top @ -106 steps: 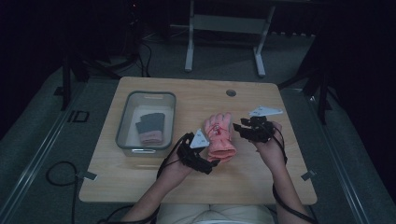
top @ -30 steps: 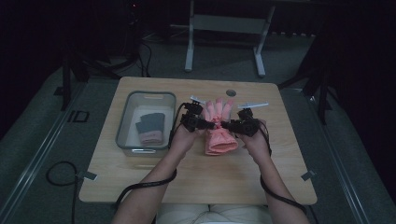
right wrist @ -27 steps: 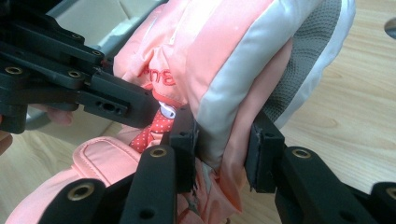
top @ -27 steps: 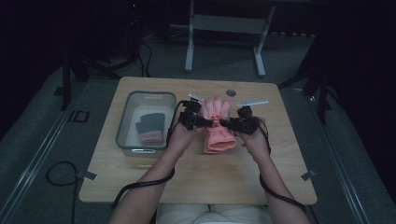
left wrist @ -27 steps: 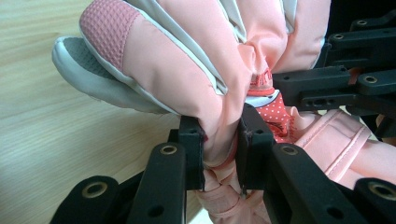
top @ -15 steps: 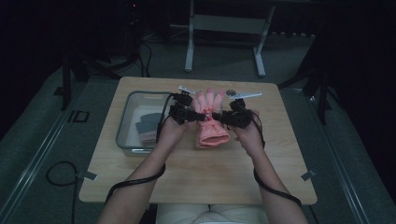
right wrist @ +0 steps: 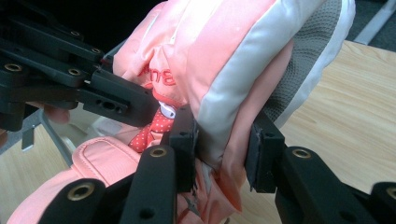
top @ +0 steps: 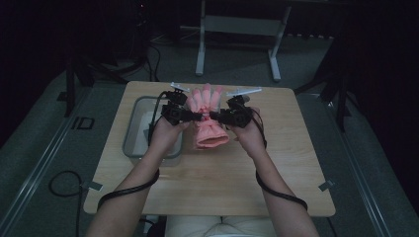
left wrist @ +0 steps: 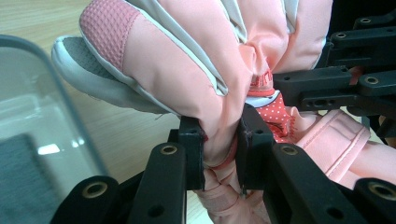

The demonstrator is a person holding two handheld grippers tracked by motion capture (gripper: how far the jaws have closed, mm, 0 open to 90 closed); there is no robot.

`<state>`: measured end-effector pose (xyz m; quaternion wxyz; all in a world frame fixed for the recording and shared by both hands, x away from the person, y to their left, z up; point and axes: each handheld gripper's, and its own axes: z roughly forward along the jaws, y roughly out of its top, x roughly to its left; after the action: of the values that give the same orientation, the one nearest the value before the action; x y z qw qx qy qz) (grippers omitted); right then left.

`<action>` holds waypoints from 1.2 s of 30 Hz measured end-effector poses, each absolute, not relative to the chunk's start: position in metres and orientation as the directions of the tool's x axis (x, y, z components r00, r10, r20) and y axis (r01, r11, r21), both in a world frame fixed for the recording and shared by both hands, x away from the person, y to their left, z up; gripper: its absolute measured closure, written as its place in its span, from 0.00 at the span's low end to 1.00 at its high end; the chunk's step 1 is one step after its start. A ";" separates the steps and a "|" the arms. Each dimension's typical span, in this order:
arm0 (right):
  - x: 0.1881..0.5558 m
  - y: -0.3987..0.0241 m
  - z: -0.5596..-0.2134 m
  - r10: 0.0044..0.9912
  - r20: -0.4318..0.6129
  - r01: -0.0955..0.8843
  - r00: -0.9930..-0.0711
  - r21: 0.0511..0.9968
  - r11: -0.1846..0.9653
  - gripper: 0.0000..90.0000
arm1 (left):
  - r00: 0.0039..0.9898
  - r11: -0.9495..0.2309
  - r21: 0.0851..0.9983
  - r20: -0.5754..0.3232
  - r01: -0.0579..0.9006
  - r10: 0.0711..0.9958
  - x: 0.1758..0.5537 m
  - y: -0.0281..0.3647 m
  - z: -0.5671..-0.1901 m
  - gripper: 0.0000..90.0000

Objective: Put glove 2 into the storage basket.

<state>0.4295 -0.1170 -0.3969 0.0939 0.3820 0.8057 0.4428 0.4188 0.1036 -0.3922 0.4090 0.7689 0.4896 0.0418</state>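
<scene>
In the high view, the person holds a padded pink-and-white winter glove [top: 209, 118] up above the far middle of the light wooden table [top: 212, 182], its fingers pointing away and its cuff hanging toward the near side. The left gripper [top: 196, 117] pinches the glove's left edge and the right gripper [top: 213, 116] its right edge, so the glove hangs between the two hands. Just left of it a clear plastic bin [top: 131, 143] stands on the table with dark items inside, too dim to identify. In the left gripper view, the left gripper [left wrist: 219, 144] has its black jaws clamped tight on a bunched fold of the glove [left wrist: 187, 60], and the bin's clear rim [left wrist: 56, 107] lies to the left below. In the right gripper view, the right gripper [right wrist: 219, 151] has its jaws closed on a thicker fold at the glove's [right wrist: 233, 60] white-trimmed side, with bare table [right wrist: 355, 121] beyond. Judging by this, pickup is done and the glove is securely lifted; what likely remains is carrying it left over the bin, lowering it in and releasing both grips.
</scene>
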 end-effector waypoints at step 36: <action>0.448 0.027 -0.402 0.593 0.188 0.493 -0.783 0.769 0.407 0.76 | 0.353 -0.063 0.636 -0.340 0.769 0.872 0.408 0.235 -0.406 0.83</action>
<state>0.4476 0.0267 -0.4016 0.0570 0.3243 0.8368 0.4375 0.4082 0.2353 -0.4057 0.3864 0.7260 0.5650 0.0666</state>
